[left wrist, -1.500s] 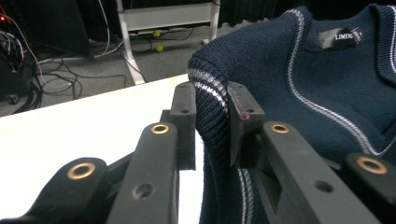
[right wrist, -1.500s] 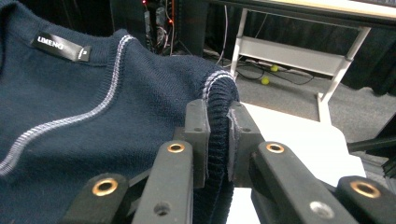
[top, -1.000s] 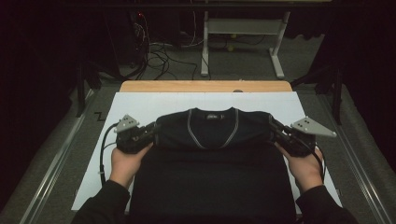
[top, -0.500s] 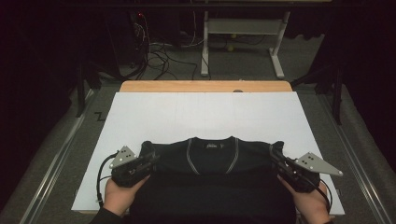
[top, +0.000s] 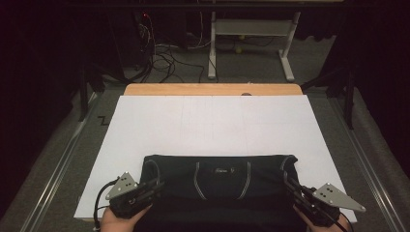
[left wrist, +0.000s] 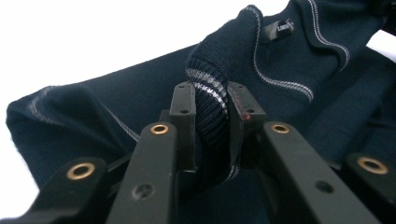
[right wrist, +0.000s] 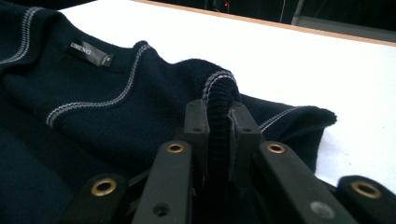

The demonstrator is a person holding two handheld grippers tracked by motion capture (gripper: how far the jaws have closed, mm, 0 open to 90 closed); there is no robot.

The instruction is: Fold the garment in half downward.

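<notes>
A dark navy knit sweater [top: 217,179] with pale stripes at the neck lies folded over on the white sheet [top: 212,125], close to the near edge. My left gripper [top: 153,184] is shut on a bunched, striped ribbed edge of the sweater [left wrist: 210,100] at its left end. My right gripper [top: 289,182] is shut on a ribbed fold of the sweater [right wrist: 218,105] at its right end. A label [right wrist: 89,52] shows inside the neckline. Hands hold both grippers at the bottom of the high view.
The white sheet covers a wooden table whose far edge [top: 212,89] shows beyond it. Metal rails [top: 53,179] run along both sides. Behind the table stand a white frame [top: 251,38] and tangled cables [top: 164,53] on the floor.
Both grippers have pulled toward the near edge of the table, drawing the sweater's top end with them. The sweater now lies as a shorter band with its neckline near the front.
</notes>
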